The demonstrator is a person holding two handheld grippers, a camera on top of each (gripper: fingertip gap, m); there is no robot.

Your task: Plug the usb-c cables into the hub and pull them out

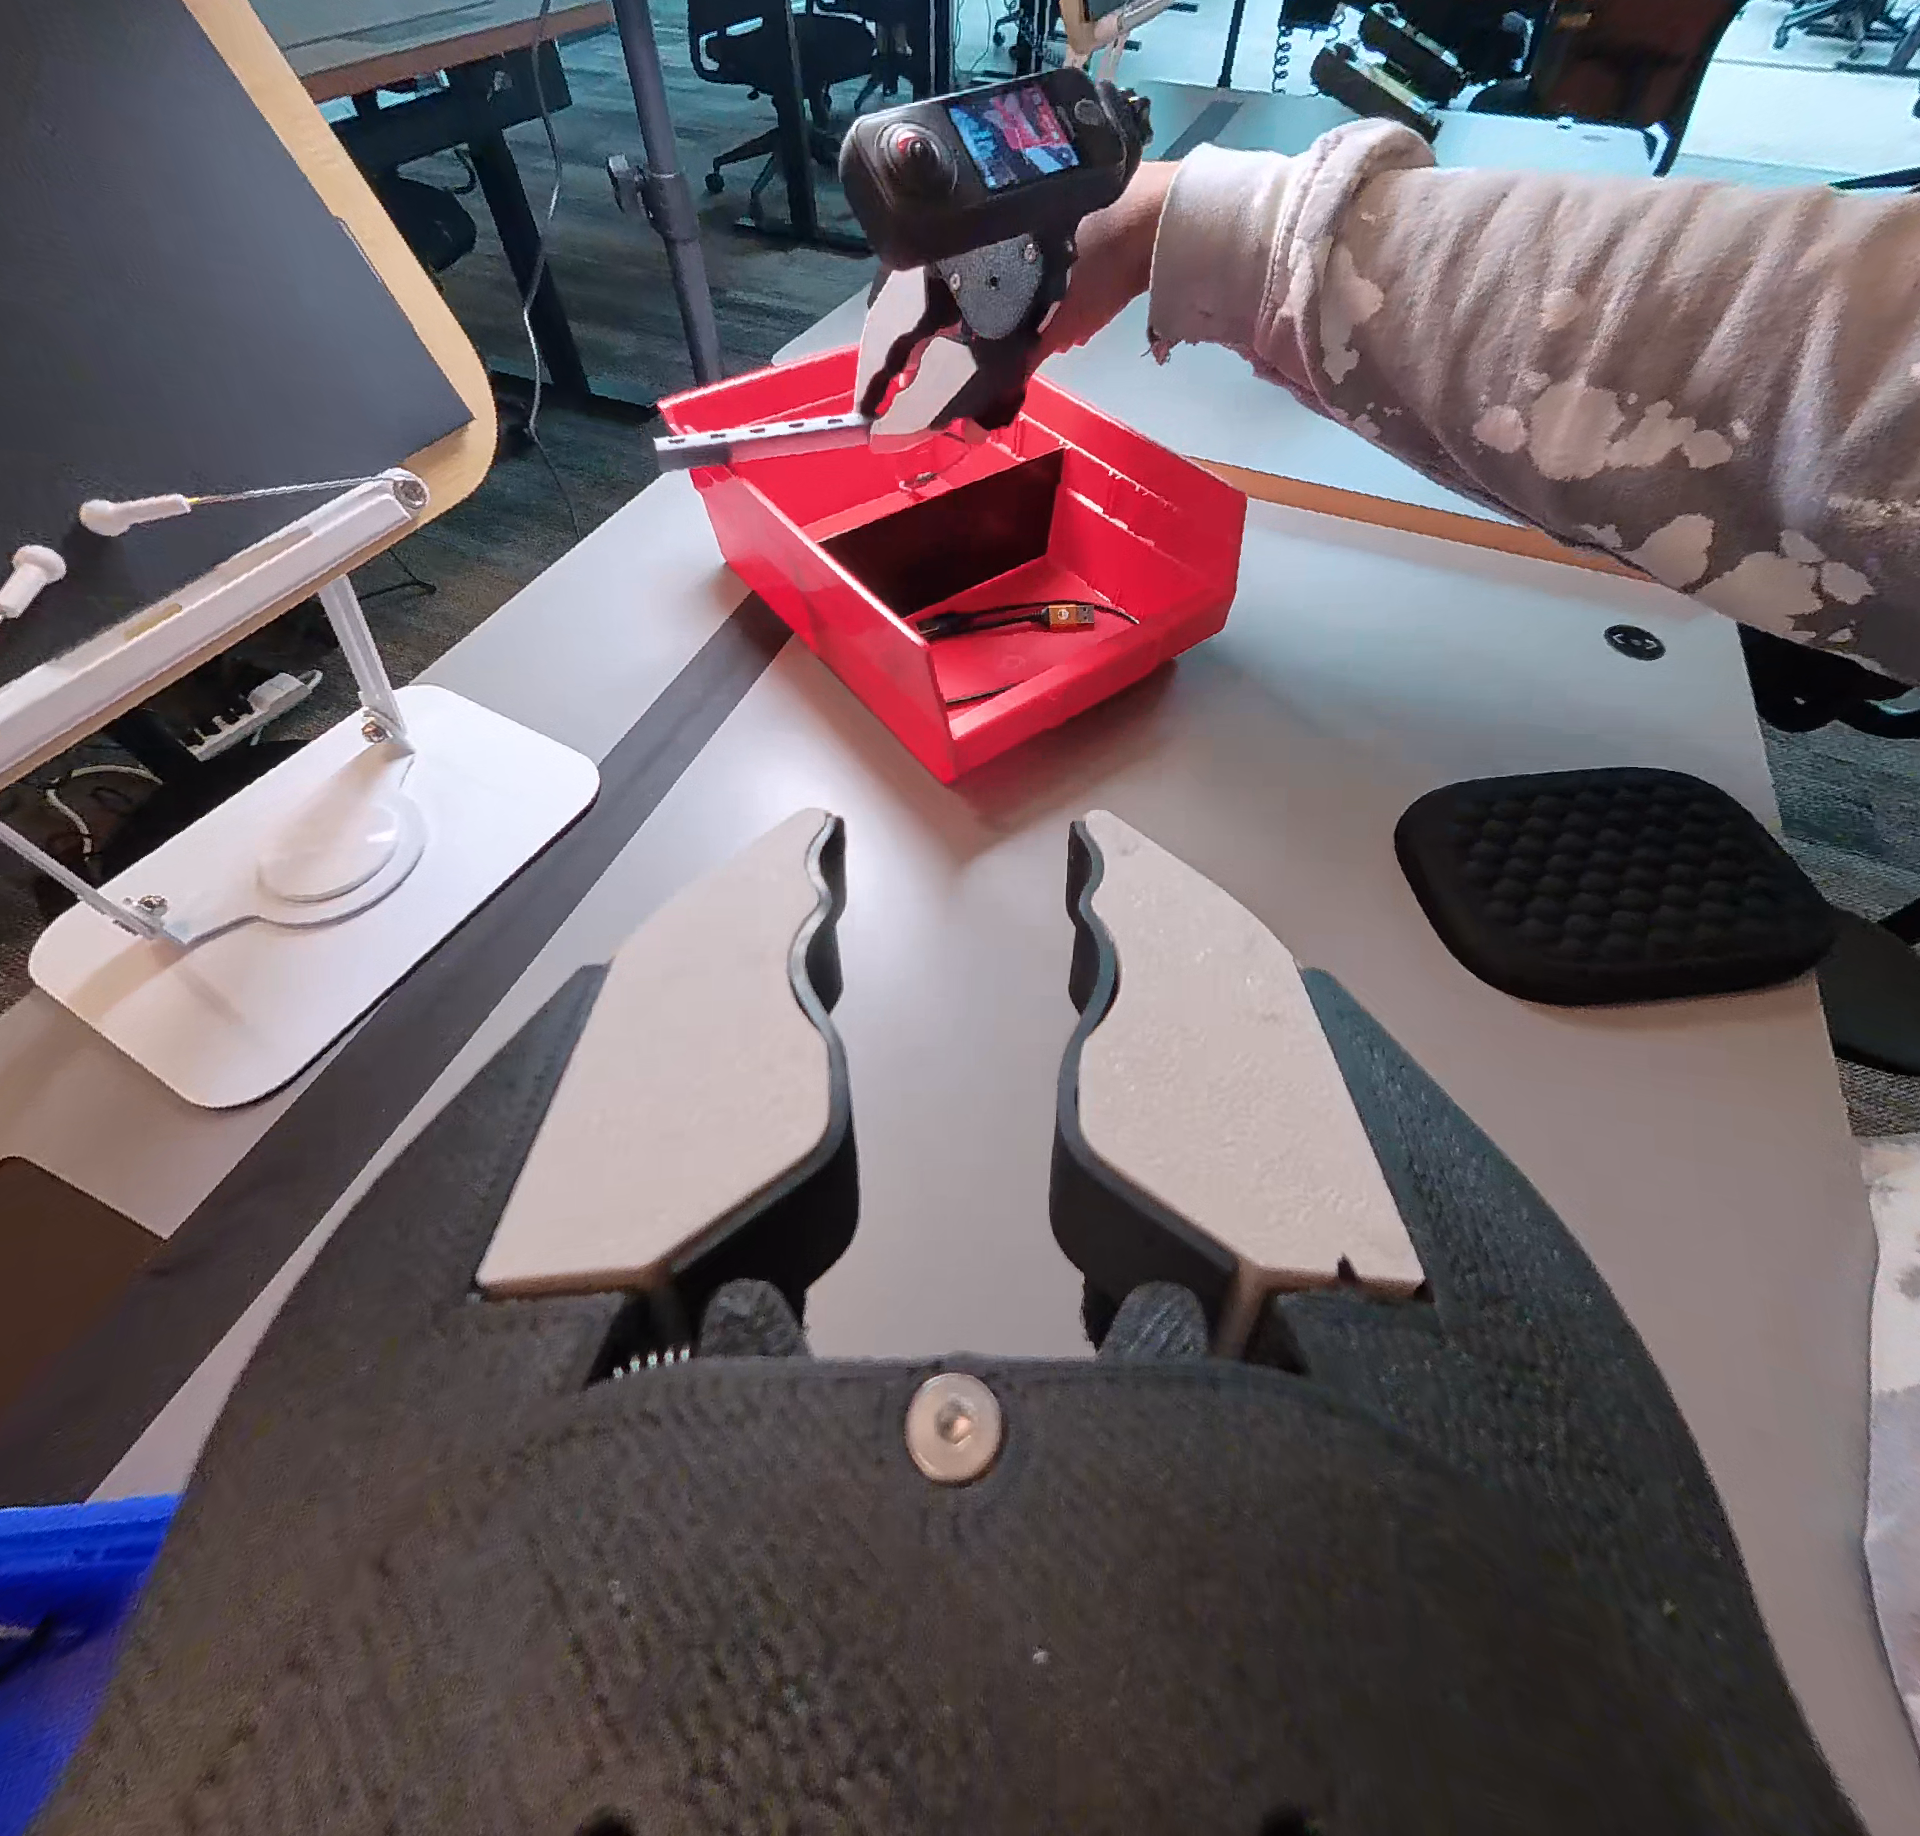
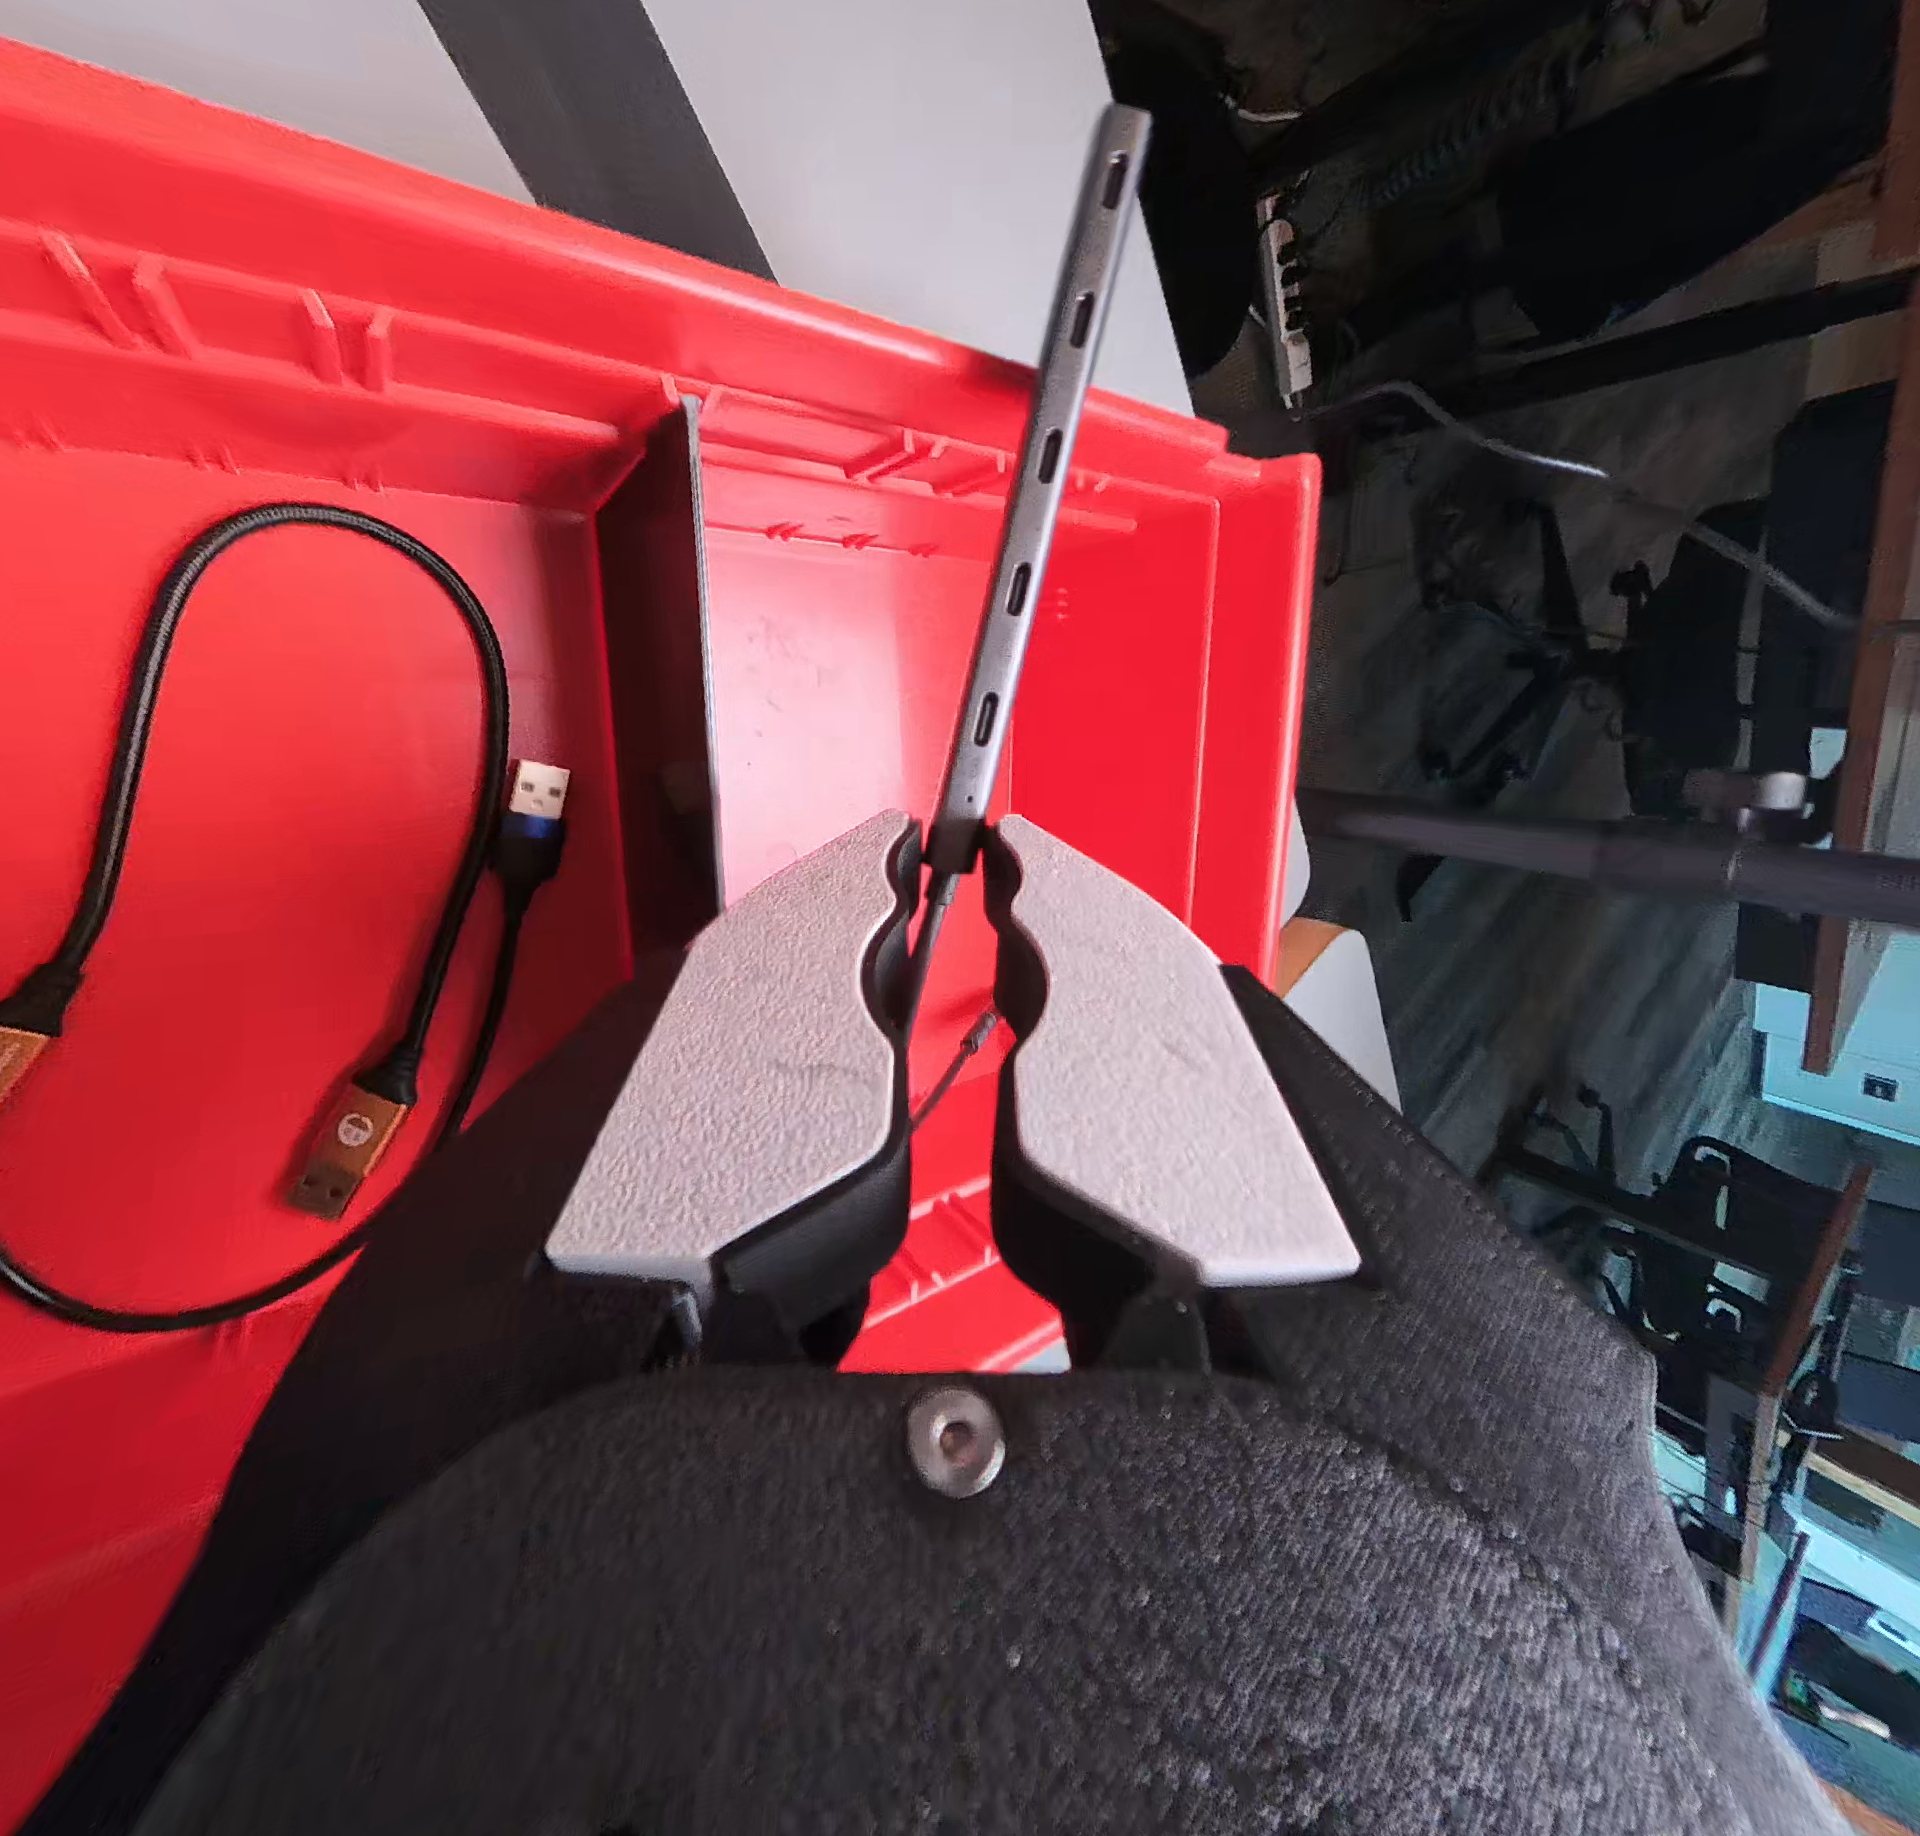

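At the far left of the table [image 1: 1299, 851], passing over a white stand [image 1: 312, 882], well apart from the work. Holding the left hand-held gripper [image 1: 956, 830] spread wide and empty, hovering low above the bare table, short of the red bin [image 1: 831, 591].

Looking into the bin's nearer compartment and finding braided cables [image 2: 488, 664] lying loose: dark, soft and limp, probably weighing next to nothing, bending anywhere along the cord and so giving no control there. Judging the stiff plug shells to be the place for taking hold, with the copper-coloured plug [image 2: 348, 1142] offering flat sides for the pads; pinching square across those sides, close behind the metal tip, for steering into a port. Noting a black divider [image 2: 655, 643] parting the cables from the farther compartment.

Further right, pinching the slim grey hub [image 2: 1049, 456] by one end in the right hand-held gripper [image 2: 951, 836], holding it raised above the farther compartment with its row of ports showing along one narrow edge. Judging the hub rigid, light and smooth-skinned, hence prone to pivoting or slipping in an end grip once a plug is being pushed in; favouring a hold nearer the middle, or bracing against the table.

At the far right, skipping a black padded mat [image 1: 1610, 882], lying untouched
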